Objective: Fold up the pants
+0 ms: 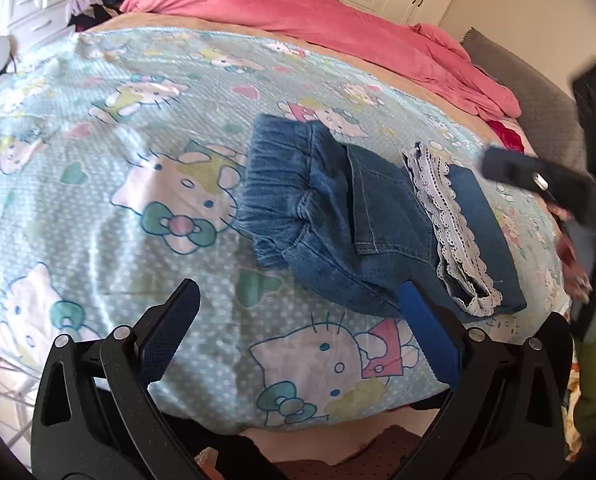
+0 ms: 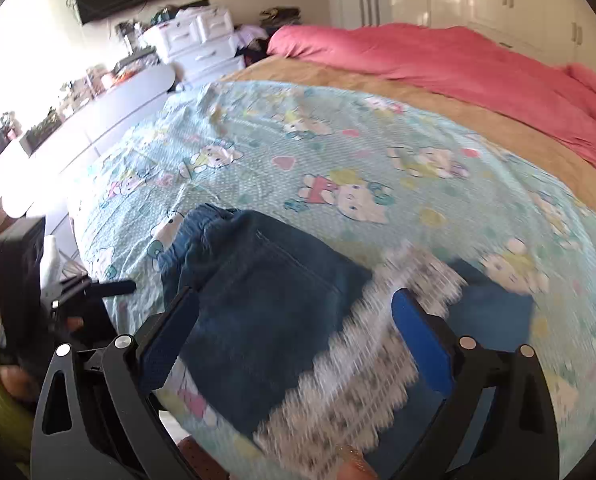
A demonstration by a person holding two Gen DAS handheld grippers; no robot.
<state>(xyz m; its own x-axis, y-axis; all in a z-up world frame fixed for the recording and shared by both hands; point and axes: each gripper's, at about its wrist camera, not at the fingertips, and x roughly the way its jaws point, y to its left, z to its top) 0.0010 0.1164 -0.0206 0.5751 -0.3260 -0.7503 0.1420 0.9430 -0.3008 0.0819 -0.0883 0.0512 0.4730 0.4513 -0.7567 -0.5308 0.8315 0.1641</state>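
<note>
On the bed's cartoon-cat sheet (image 1: 98,184) the left gripper (image 1: 298,316) hangs with its jaws spread wide and nothing between them, only printed sheet below. The folded pants (image 1: 337,216), blue denim with a band of white lace trim (image 1: 445,216), lie at about one o'clock from it, the near edge just beside its right-hand finger. Farther right, the right gripper (image 2: 298,328) is also wide apart and gripping nothing; the pants sit straight ahead at twelve o'clock, under and between its fingers, blurred. A pink duvet (image 1: 317,20) lies bunched beyond.
</note>
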